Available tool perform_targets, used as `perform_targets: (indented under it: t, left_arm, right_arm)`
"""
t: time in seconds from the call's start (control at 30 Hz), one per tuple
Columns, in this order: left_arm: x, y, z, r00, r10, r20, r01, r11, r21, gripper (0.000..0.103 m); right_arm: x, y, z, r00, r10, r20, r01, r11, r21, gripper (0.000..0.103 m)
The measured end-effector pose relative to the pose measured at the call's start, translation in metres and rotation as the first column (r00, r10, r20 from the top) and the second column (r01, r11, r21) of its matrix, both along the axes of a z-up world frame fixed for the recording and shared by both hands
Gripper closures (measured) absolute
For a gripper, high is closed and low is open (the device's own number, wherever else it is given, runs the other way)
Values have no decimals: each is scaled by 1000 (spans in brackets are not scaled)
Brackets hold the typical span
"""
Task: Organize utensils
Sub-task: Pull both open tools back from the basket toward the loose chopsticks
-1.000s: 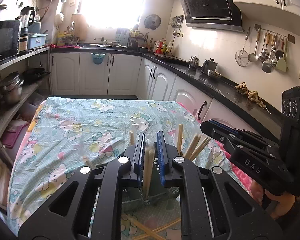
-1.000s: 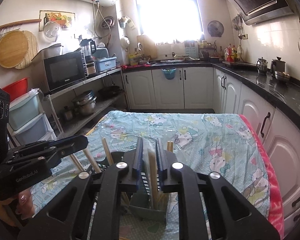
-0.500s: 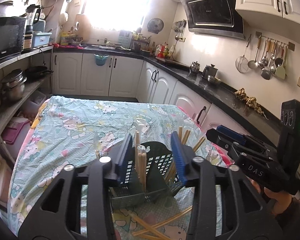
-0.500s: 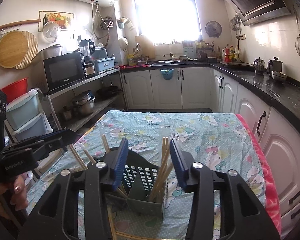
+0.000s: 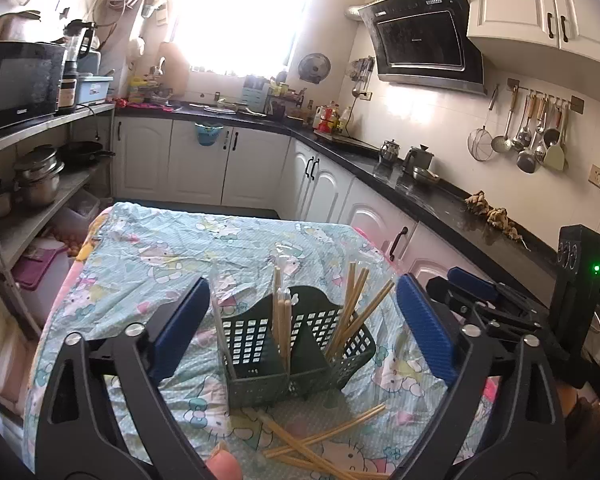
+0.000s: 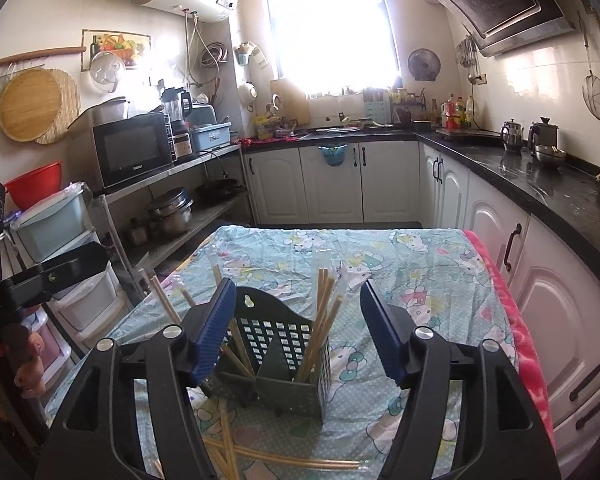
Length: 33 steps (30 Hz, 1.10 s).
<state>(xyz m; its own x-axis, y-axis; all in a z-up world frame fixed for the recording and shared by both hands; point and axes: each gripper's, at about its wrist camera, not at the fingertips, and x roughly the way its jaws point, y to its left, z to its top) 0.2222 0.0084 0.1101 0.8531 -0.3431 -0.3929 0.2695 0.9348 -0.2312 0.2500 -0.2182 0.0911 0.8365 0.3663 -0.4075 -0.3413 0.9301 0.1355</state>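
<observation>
A dark green slotted utensil holder point(image 5: 292, 344) stands on the cartoon-print tablecloth point(image 5: 160, 256), with several wooden chopsticks point(image 5: 352, 312) upright in its compartments. It also shows in the right wrist view point(image 6: 280, 356) with chopsticks point(image 6: 320, 320) in it. Loose chopsticks point(image 5: 320, 436) lie on the cloth in front of it, also in the right wrist view point(image 6: 268, 456). My left gripper point(image 5: 300, 320) is open and empty, above and behind the holder. My right gripper point(image 6: 298, 324) is open and empty, likewise. The right gripper's body point(image 5: 496, 304) shows at the right of the left view.
White cabinets with a black counter point(image 6: 540, 184) run along the right and far side. A shelf rack with pots point(image 6: 172, 212) and a microwave point(image 6: 132, 148) stands left of the table. A red blanket edge point(image 6: 512, 312) marks the table's right side.
Both grippers were shut on chopsticks over the holder a second ago. Both opened wide, left the chopsticks in the holder, and drew back and up.
</observation>
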Motion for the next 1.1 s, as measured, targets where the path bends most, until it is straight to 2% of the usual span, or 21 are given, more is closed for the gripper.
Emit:
perform_targets:
  t: [0.23, 0.6, 1.1]
  left_arm:
    - [-15, 11, -6, 1000, 15, -17, -15, 1000, -18, 11]
    - [-48, 27, -16, 999, 34, -35, -35, 999, -25, 11]
    - [-64, 44, -60, 983, 87, -161, -91, 996, -21, 11]
  right_arm:
    - [-17, 0, 0, 1000, 9, 5, -9, 1000, -10, 33]
    - [-40, 5, -5, 999, 37, 2, -37, 999, -35, 32]
    - [-59, 20, -23, 995, 89, -35, -92, 992, -84, 32]
